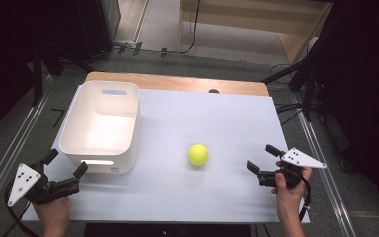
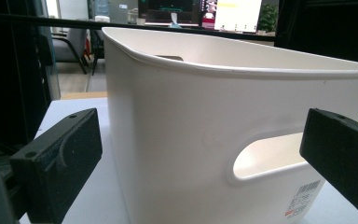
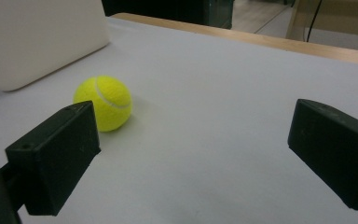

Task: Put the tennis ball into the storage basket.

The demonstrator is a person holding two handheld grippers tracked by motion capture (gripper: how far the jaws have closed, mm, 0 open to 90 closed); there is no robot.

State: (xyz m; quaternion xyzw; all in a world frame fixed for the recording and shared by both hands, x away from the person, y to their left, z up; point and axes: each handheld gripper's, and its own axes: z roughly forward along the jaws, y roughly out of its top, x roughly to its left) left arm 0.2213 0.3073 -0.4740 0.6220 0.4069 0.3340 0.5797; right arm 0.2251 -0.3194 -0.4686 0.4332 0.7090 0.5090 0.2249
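A white bin [image 1: 100, 127] stands on the table [image 1: 217, 197] near its left edge, its far end reaching toward the far-left corner, and nothing shows inside it. It has a slot handle in each short wall; in the left gripper view the near slot [image 2: 270, 156] faces the camera, with a barcode sticker [image 2: 303, 198] low on the wall beside it. A yellow tennis ball [image 1: 198, 154] lies on the white surface right of the bin and well apart from it, roughly midway between the left and right edges and nearer the front edge than the far one. The left gripper [image 1: 65, 172] is held by the left hand [image 1: 53, 213] at the front-left corner, just in front of the bin's near wall, its jaws spread wide with nothing between them; in its own view the bin wall [image 2: 191, 130] spans the gap between the jaws, and a sliver of the ball shows at the right edge. The right gripper [image 1: 262, 158] is held by the right hand [image 1: 287, 190] near the right edge toward the front, pointing left at the ball, its jaws also spread wide and holding nothing. In the right gripper view the ball [image 3: 103, 102] sits just beyond the left jaw, apart from it, with a corner of the bin [image 3: 37, 42] behind it at upper left. A strip of bare wood [image 1: 177, 81] runs along the far edge.
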